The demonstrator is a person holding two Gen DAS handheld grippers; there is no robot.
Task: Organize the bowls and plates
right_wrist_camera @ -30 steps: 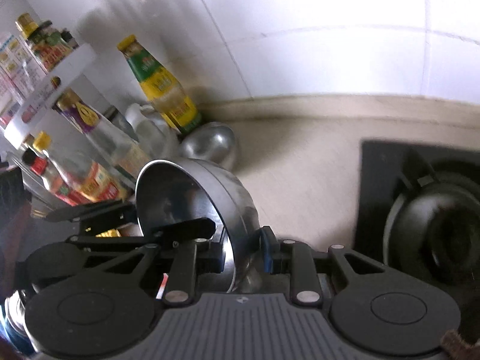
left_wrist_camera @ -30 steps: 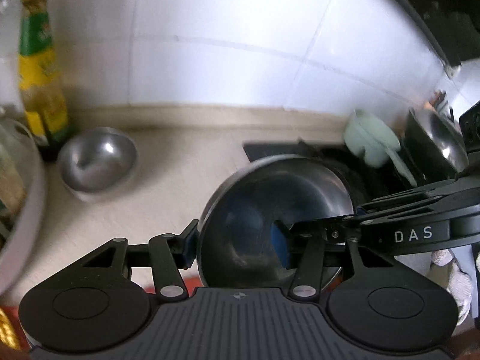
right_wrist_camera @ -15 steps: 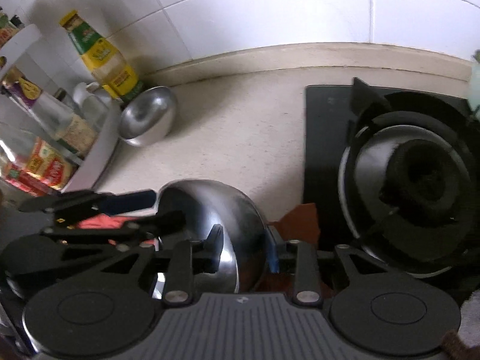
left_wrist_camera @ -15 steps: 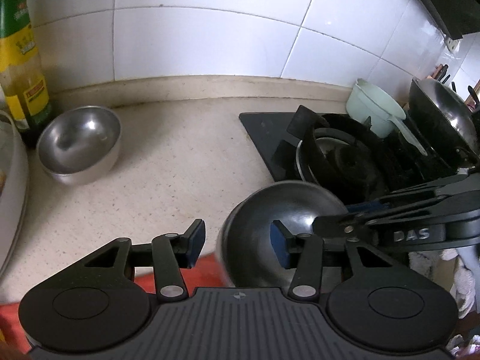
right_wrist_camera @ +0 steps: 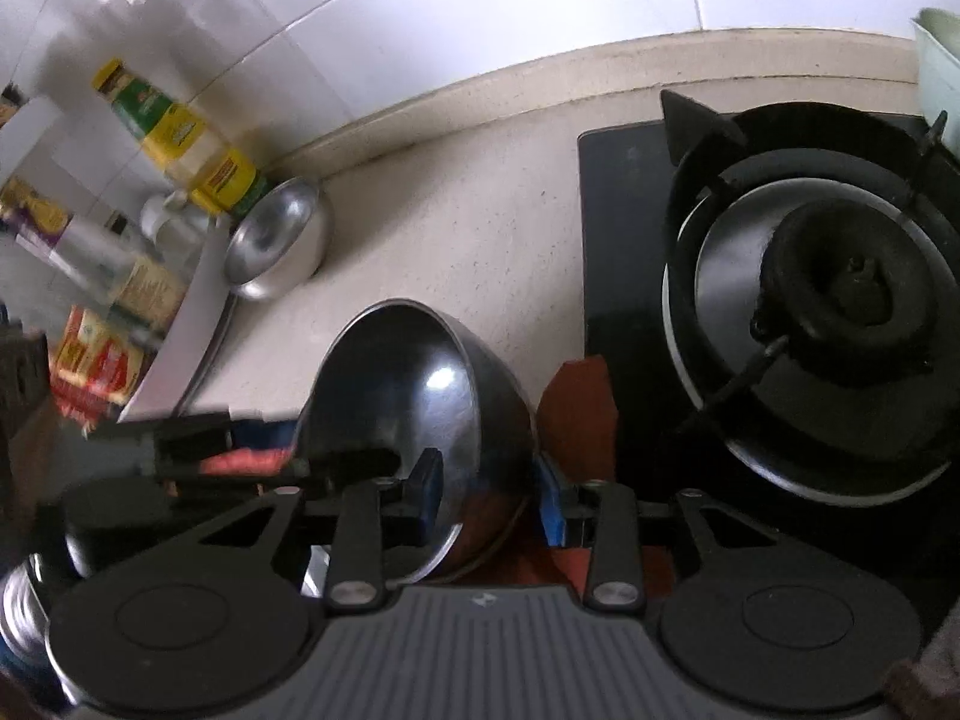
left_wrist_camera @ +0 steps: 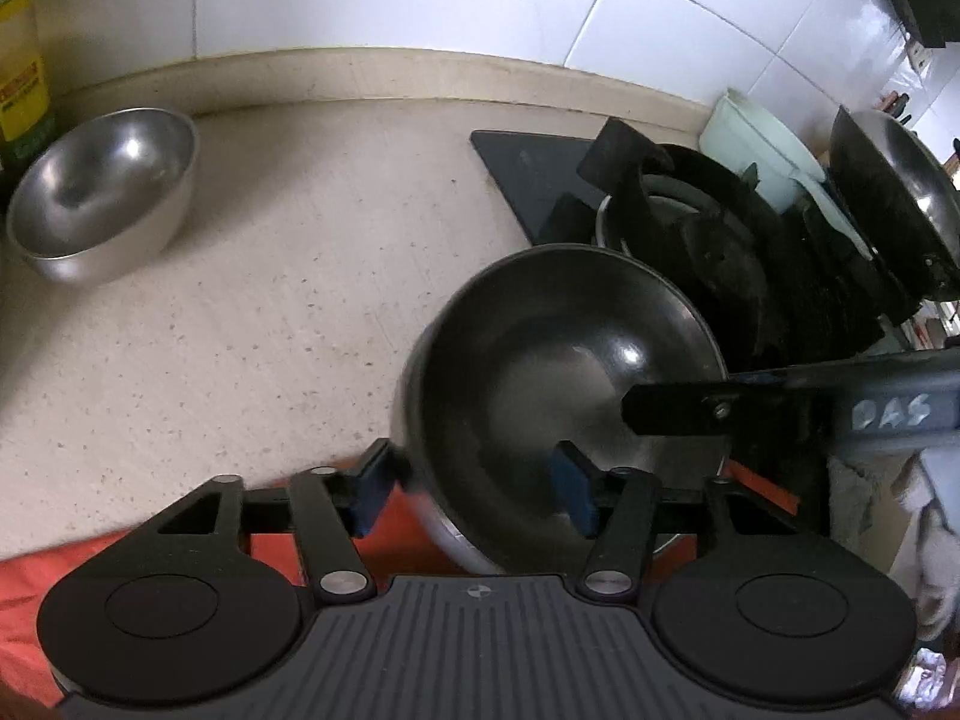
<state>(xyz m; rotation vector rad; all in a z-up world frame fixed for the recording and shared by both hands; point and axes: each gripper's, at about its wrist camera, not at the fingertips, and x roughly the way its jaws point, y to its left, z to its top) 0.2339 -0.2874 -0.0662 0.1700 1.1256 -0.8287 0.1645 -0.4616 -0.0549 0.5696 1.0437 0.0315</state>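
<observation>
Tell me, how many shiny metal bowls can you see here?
2. One steel bowl sits near the wall beside the yellow-labelled bottle. The other bowl is tilted between both grippers at the counter's front edge, by the stove. Others may be hidden out of frame.

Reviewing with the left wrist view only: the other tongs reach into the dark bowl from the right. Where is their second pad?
Observer: Outside the wall. The right tongs straddle the bowl rim, jaws opening.
Operator: What stands beyond the small bowl at the back, past my frame edge?
Observer: A white rack crowded with bottles and red packets.
Operator: Anything on the near burner?
Observer: No, the burner carries no pot.
</observation>
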